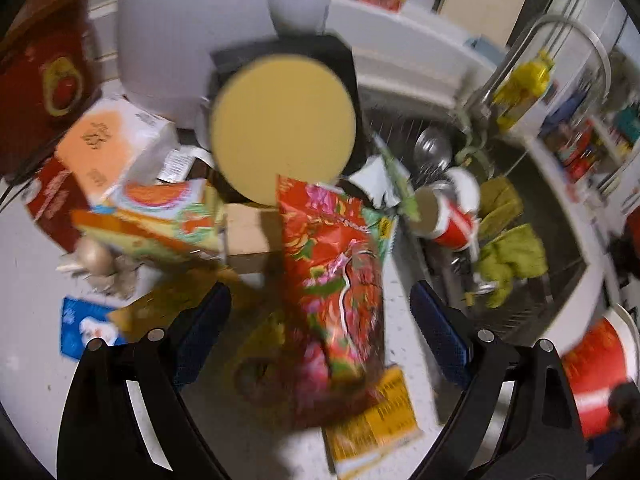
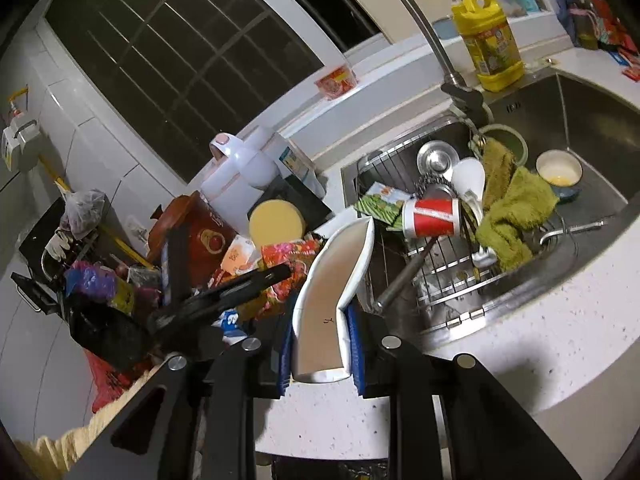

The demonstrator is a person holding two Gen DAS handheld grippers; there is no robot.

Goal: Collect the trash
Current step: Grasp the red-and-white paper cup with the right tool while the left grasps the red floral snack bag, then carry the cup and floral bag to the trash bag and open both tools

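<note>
My left gripper (image 1: 320, 320) is open above the white counter, its blue pads either side of a red flowered snack bag (image 1: 340, 280) without touching it. A yellow wrapper (image 1: 372, 420) lies under the bag. My right gripper (image 2: 320, 344) is shut on a squashed white paper cup (image 2: 336, 292), held above the counter's front edge. The left gripper's black body (image 2: 224, 292) shows in the right wrist view over the same red bag (image 2: 288, 264). A red paper cup (image 2: 432, 216) lies on the sink rack.
Boxes and cartons (image 1: 120, 152), a yellow sponge disc (image 1: 284, 128) and a white kettle (image 2: 240, 172) crowd the counter's back. The sink (image 2: 600, 120) holds a green cloth (image 2: 512, 216), a bowl (image 2: 560, 172) and utensils. A yellow soap bottle (image 2: 488, 40) stands by the tap.
</note>
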